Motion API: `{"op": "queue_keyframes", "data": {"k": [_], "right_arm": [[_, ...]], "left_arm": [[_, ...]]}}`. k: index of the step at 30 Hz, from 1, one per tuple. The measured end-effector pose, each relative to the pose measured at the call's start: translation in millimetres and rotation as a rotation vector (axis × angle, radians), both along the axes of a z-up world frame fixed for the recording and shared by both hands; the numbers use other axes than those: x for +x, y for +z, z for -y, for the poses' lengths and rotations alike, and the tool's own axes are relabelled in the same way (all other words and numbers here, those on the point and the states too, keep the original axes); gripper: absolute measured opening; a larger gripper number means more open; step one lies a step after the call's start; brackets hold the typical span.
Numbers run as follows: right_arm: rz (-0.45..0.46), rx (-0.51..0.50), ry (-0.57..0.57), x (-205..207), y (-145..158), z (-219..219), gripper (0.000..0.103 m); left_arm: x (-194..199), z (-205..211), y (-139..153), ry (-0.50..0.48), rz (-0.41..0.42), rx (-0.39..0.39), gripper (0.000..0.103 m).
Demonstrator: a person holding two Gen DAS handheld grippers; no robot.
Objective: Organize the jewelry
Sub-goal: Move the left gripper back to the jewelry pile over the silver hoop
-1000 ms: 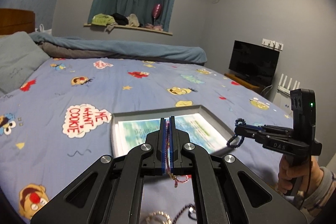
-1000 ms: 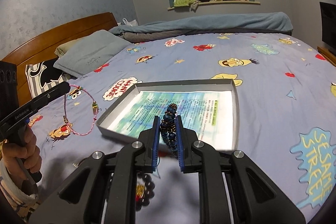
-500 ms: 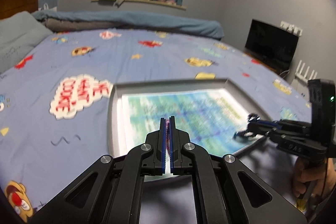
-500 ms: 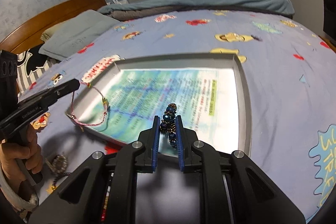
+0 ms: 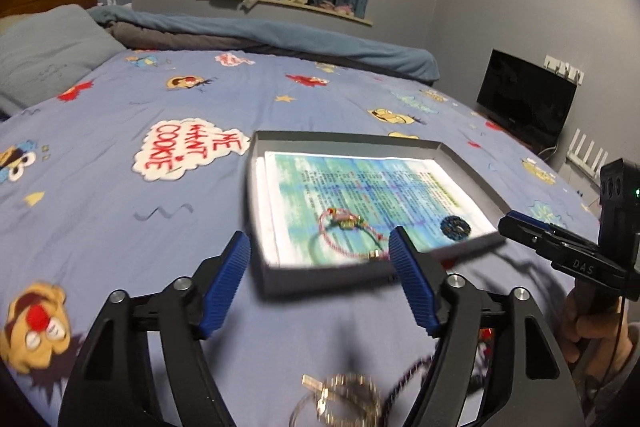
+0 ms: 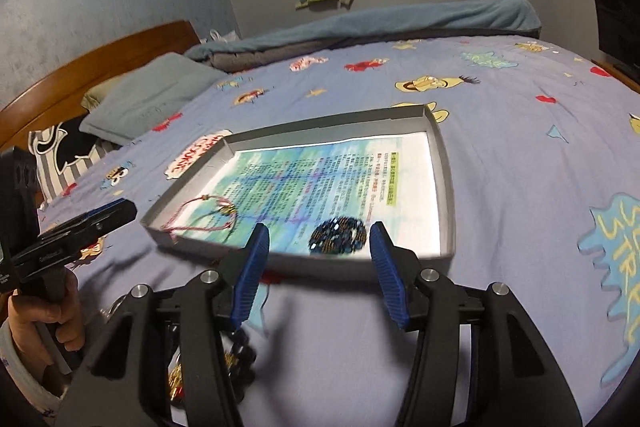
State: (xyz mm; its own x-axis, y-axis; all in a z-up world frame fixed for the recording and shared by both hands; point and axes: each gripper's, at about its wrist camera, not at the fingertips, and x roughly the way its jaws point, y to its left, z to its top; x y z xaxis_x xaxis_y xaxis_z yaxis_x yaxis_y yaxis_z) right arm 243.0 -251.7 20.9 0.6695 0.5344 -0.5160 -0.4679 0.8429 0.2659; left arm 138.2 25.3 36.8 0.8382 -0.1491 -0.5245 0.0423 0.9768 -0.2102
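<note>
Both the left gripper (image 5: 318,253) and right gripper (image 6: 316,247) are gaping wide and empty over the tray (image 5: 344,138), while unsorted jewelry (image 5: 340,403) is lying at the frame's bottom, nearer the left.

1 tray (image 5: 256,187); 2 bracelets in it: 1 pink cord (image 5: 344,231), 1 blue bead (image 5: 454,227).

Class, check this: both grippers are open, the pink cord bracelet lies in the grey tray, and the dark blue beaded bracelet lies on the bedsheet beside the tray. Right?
Not quite. The dark blue beaded bracelet also lies inside the grey tray, on the printed paper, as the right wrist view shows. The pink cord bracelet is in the tray, and the left gripper and right gripper are open.
</note>
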Motion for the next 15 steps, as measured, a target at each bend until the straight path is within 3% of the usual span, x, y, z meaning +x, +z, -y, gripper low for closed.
{"op": "queue_keyframes", "data": {"k": [11, 15], "right_arm": [[0.063, -0.016, 0.000, -56, -5, 4, 0.055], [0.065, -0.028, 0.009, -69, -9, 1, 0.060]], "left_arm": [[-56, -5, -25, 0.014, -0.016, -0.020, 0.075], [-70, -3, -34, -0.007, -0.027, -0.040, 0.075]]}}
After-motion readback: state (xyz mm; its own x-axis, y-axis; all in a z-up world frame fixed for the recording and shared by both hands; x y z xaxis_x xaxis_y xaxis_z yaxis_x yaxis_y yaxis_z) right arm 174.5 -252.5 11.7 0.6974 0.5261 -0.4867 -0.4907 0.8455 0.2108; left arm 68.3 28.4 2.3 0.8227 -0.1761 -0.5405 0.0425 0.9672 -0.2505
